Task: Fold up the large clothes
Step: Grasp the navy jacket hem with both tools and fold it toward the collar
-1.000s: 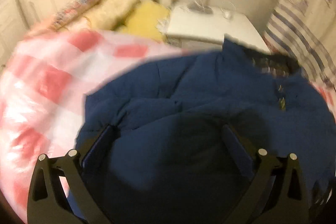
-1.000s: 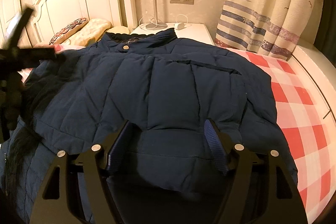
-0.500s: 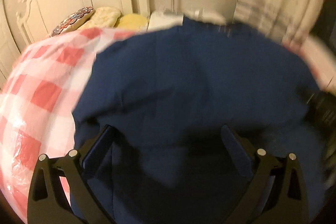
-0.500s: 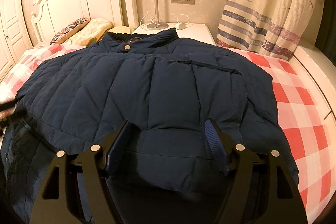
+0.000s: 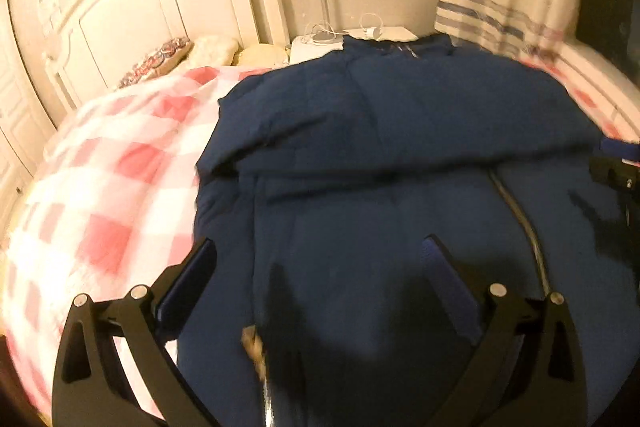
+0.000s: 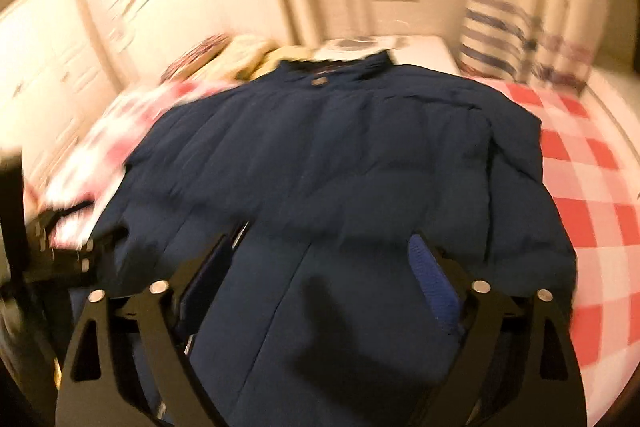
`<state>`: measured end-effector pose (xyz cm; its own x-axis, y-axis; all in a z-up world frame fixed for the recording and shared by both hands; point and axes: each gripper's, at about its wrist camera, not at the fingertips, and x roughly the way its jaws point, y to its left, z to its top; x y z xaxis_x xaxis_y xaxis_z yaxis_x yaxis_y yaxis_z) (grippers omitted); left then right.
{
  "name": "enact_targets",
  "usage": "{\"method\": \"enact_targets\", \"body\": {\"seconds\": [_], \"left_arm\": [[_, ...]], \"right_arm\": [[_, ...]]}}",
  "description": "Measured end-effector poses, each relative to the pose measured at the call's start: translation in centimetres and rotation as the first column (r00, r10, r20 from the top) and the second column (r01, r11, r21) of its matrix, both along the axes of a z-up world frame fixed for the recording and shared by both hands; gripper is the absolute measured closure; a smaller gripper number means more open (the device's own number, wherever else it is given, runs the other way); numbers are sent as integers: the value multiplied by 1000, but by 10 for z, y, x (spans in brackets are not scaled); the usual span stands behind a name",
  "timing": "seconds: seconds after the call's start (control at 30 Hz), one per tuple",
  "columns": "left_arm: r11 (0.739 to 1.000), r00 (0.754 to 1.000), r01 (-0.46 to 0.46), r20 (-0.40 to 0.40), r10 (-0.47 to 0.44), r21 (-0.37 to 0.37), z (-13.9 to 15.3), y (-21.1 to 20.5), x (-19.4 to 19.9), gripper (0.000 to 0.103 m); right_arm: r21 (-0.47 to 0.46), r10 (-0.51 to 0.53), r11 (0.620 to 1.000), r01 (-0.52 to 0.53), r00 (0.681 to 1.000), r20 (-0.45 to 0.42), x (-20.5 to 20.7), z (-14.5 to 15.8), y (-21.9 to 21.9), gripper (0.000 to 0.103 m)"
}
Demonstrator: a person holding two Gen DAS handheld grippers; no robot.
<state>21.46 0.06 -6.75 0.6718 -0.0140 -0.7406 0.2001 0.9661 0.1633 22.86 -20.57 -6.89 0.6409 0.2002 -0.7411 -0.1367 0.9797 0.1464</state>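
You had the navy jacket [image 5: 400, 155] spread across the checked bed [image 5: 120, 163], collar toward the headboard, likely flattened for folding. Your left gripper [image 5: 320, 267] hung spread above its hem, gripping nothing; your right gripper [image 6: 324, 259] was opening, nothing pinched. Only the left view showed the zipper [image 5: 516, 211].

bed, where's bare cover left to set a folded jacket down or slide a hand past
Bare checked bedspread runs along the right of the navy puffer jacket, toward the striped curtain. Another open patch lies on the jacket's left, below the pillows. The middle is crowded: the jacket covers it up to the nightstand.
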Motion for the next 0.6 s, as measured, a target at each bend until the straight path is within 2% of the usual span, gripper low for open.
{"method": "enact_targets", "body": {"seconds": [0.1,0.17,0.23,0.37,0.43,0.47,0.53,0.6], "left_arm": [[998,998,8,-67,-3,63,-28,-1,-9,2],[999,995,-5,-95,8,35,-32,4,-6,2],[999,994,-44,-94,46,30,-23,15,-11,2],[1000,998,-3,-65,2,-16,-8,28,-47,2],[1000,996,27,-80,-26,10,-19,31,-65,2],[999,995,29,-94,-26,33,-28,31,-70,2],[1000,998,19,-66,-20,-16,-37,39,-77,2],[999,996,3,-90,-6,-34,-35,42,-73,2]], "right_arm": [[-67,12,998,-21,990,-142,-7,-40,11,16],[-103,7,995,-20,993,-121,-15,-41,17,16],[-101,-9,995,-6,989,-146,-20,-37,17,17],[-67,23,997,-29,996,-86,-62,-16,19,17],[-72,51,996,-58,994,-100,-76,-23,21,17],[-118,50,991,-66,990,-136,-83,-38,24,17],[-120,50,991,-59,996,-79,-93,-42,24,17],[-107,40,993,-49,995,-87,-100,-39,22,17]]}}
